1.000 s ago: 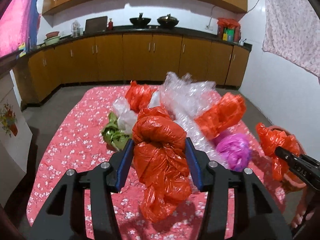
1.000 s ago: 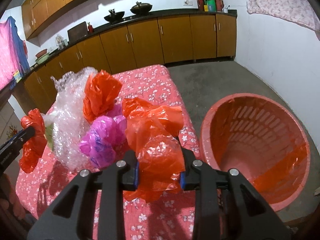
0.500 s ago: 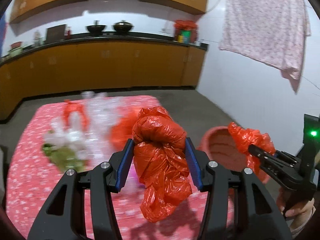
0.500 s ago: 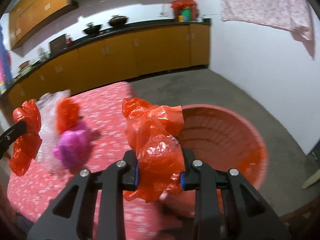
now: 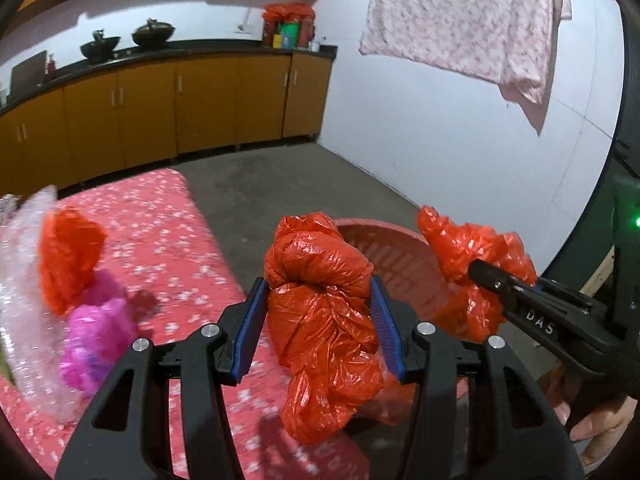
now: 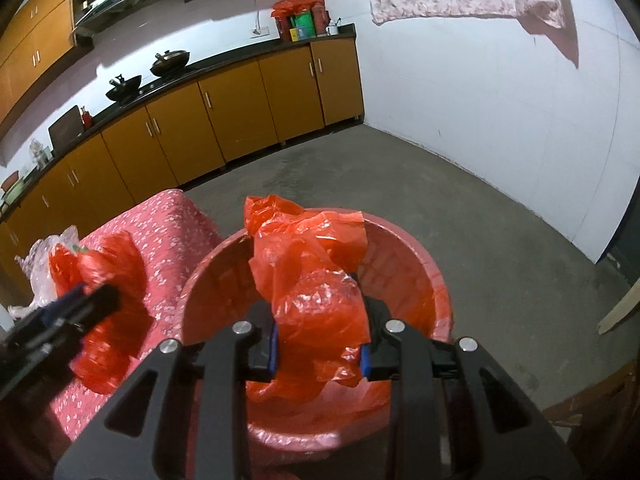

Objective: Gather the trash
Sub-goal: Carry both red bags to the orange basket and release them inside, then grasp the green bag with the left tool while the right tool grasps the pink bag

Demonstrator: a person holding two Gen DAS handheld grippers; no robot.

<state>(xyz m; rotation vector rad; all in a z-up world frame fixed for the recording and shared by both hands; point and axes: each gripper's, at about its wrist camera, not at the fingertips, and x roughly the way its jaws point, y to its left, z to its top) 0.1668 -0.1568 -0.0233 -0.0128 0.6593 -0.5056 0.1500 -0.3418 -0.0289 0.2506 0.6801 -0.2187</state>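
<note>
Right claw clamped on a crumpled red bag directly above the red basket, apparently poised for dropping; left claw clamped on a knotted red bag near the basket, beside the flowered surface.

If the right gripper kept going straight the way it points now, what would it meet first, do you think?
Most likely the inside of the red basket: the right gripper, shut on an orange bag, points into its mouth. Depth is hard to judge here.
</note>
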